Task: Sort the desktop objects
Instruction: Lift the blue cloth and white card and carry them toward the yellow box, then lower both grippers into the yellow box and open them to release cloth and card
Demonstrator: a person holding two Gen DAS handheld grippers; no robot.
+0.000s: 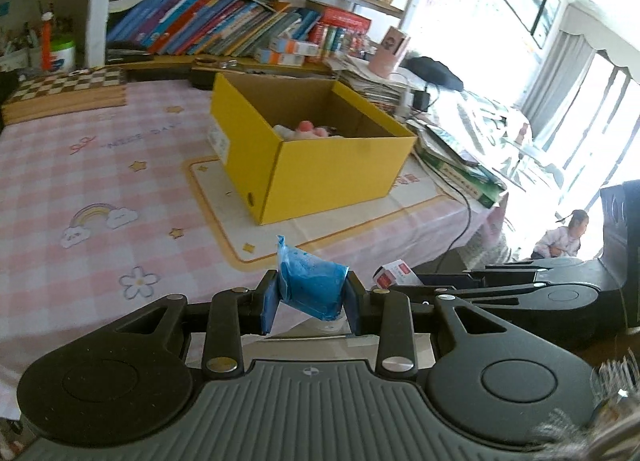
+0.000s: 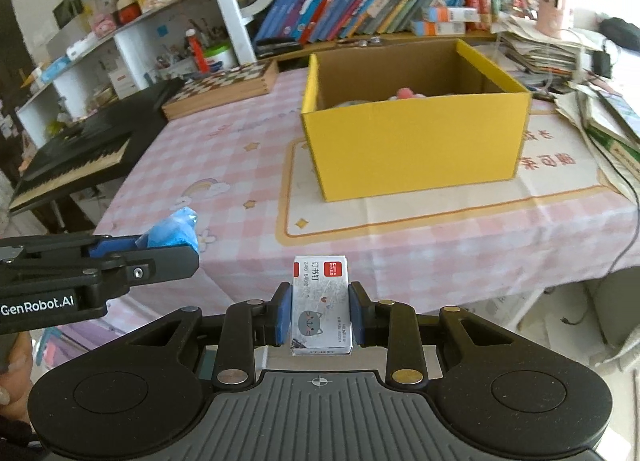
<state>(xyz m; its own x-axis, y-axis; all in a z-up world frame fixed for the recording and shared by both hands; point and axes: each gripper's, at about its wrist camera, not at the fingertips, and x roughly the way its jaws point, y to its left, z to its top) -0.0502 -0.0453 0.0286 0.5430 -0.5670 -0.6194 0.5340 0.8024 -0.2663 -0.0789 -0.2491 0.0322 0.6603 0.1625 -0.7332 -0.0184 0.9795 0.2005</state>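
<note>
My left gripper (image 1: 310,303) is shut on a blue plastic packet (image 1: 310,287), held over the near edge of the table; the packet also shows in the right wrist view (image 2: 174,231). My right gripper (image 2: 320,315) is shut on a small white and red staple box (image 2: 321,303), also near the table's front edge; the box shows in the left wrist view (image 1: 394,273). An open yellow cardboard box (image 1: 320,165) stands ahead on the pink checked tablecloth (image 1: 100,181), with pink and white items inside (image 1: 308,129). The box also shows in the right wrist view (image 2: 416,149).
A wooden chessboard (image 1: 68,91) lies at the far left of the table. Bookshelves (image 1: 224,25) stand behind. Stacked papers and books (image 1: 452,149) and a black cable (image 1: 466,221) lie right of the box. A keyboard (image 2: 76,157) stands left of the table.
</note>
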